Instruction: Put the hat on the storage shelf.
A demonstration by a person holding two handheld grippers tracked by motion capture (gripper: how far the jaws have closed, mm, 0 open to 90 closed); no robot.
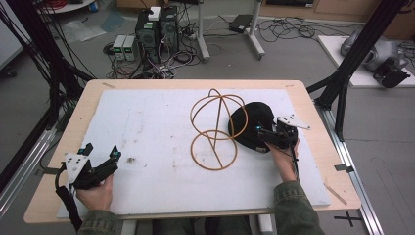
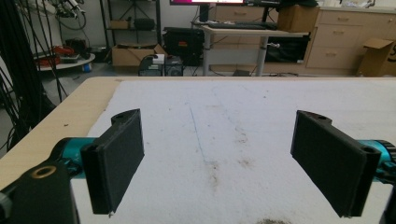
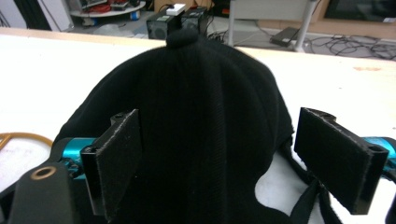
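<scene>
Black pads of the right hand-held gripper (image 3: 233, 163) stand wide either side of the cap (image 3: 196, 116), which lies on the bench (image 1: 147, 122) beside a wire stand (image 1: 215, 129). Closing on the rear edge should grip best. Left hand-held gripper (image 2: 233, 163) waits wide, empty.

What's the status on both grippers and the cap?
Left gripper open, idle over bare white mat. Right gripper open, jaws either side of the black cap, not yet closed. Wire stand beside the cap, touching its left edge.
</scene>
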